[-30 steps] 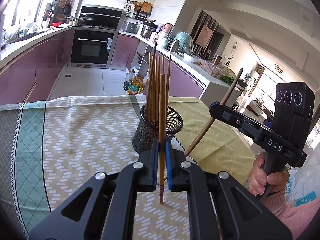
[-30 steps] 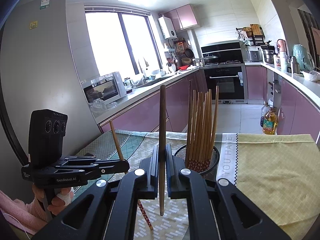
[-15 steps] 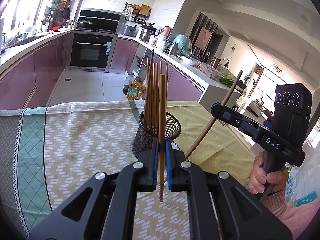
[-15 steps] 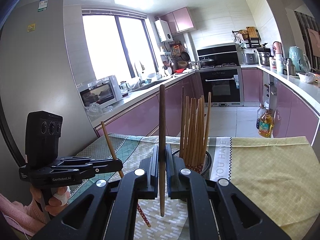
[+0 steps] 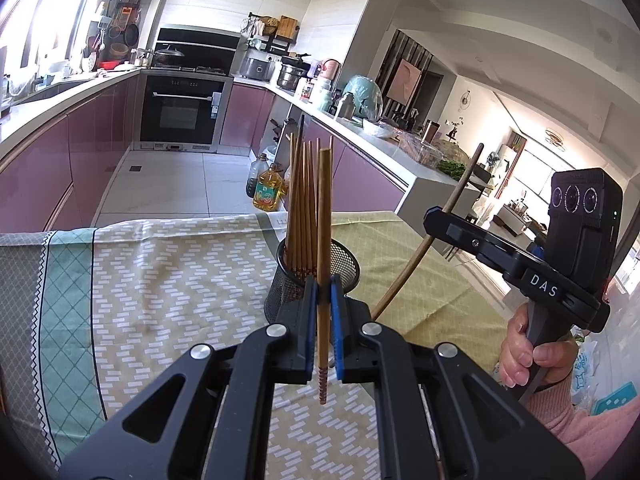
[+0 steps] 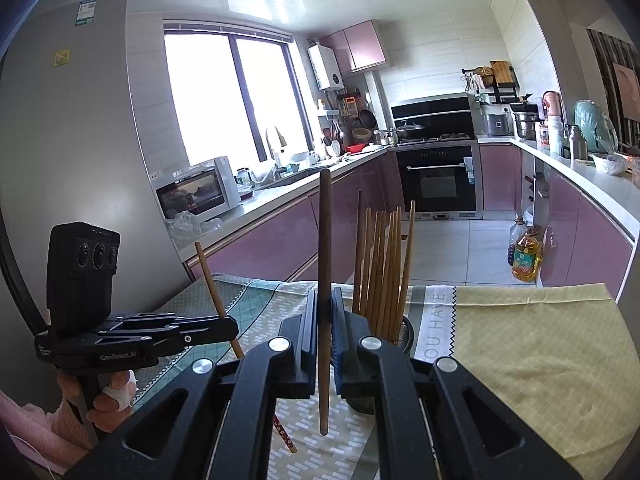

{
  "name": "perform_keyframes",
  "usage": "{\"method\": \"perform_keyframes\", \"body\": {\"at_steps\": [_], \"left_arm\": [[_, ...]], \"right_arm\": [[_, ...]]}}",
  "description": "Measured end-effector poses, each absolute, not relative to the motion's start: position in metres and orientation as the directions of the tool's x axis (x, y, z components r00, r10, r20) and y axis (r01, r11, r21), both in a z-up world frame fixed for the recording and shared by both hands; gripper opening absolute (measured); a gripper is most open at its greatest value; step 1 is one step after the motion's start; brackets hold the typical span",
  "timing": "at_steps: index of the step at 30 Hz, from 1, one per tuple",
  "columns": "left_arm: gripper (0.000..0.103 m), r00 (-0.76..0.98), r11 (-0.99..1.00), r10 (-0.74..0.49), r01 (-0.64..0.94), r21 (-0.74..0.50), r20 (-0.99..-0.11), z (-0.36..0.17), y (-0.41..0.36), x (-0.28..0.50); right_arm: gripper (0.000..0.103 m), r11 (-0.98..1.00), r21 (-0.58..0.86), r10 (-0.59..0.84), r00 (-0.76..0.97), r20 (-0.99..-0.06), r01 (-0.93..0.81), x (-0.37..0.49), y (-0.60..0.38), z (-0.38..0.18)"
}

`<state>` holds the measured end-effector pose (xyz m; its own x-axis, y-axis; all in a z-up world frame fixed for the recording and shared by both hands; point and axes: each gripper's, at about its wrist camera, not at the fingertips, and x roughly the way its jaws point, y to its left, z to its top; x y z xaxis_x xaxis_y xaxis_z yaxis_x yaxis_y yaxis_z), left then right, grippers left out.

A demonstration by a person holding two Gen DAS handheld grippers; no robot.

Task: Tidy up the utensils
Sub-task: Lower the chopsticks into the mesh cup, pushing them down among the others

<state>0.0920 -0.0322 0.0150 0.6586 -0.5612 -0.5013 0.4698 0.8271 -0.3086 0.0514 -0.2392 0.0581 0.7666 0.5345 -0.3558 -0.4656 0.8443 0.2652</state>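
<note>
Your left gripper (image 5: 320,300) is clamped on a light brown chopstick (image 5: 323,240), held upright with its patterned tip hanging below the pads. Your right gripper (image 6: 325,312) is closed on a darker chopstick (image 6: 325,240), also upright (its lower end hangs free above the cloth). The black mesh holder (image 5: 344,260) stands on the patterned tablecloth (image 5: 168,280) just beyond both grippers, with a bundle of chopsticks (image 6: 384,264) standing in it. Neither held chopstick is in the holder yet.
</note>
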Motion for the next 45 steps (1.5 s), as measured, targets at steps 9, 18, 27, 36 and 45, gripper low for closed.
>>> {"method": "perform_keyframes", "body": {"at_steps": [9,18,27,36,45], "left_arm": [[0.007,0.666,0.827,-0.561,0.474,-0.302,-0.491,0.021,-0.032,0.091],[0.007,0.669,0.826,-0.563,0.478,-0.299,-0.486,0.022,-0.032,0.091],[0.007,0.672,0.825,-0.565,0.482,-0.296,-0.478,0.026,-0.035,0.092],[0.007,0.676,0.823,-0.567,0.488,-0.291,-0.471,0.028,-0.036,0.094],[0.007,0.681,0.822,-0.568,0.491,-0.288,-0.462,0.033,-0.038,0.097]], "right_arm": [[0.005,0.847,0.263,0.531,0.772,-0.35,-0.462,0.051,-0.242,0.059],[0.005,0.849,0.254,0.527,0.779,-0.341,-0.463,0.052,-0.239,0.065],[0.005,0.85,0.252,0.525,0.782,-0.335,-0.463,0.054,-0.239,0.068],[0.005,0.852,0.248,0.522,0.787,-0.328,-0.462,0.055,-0.238,0.072],[0.005,0.851,0.25,0.522,0.79,-0.322,-0.461,0.057,-0.238,0.077]]}}
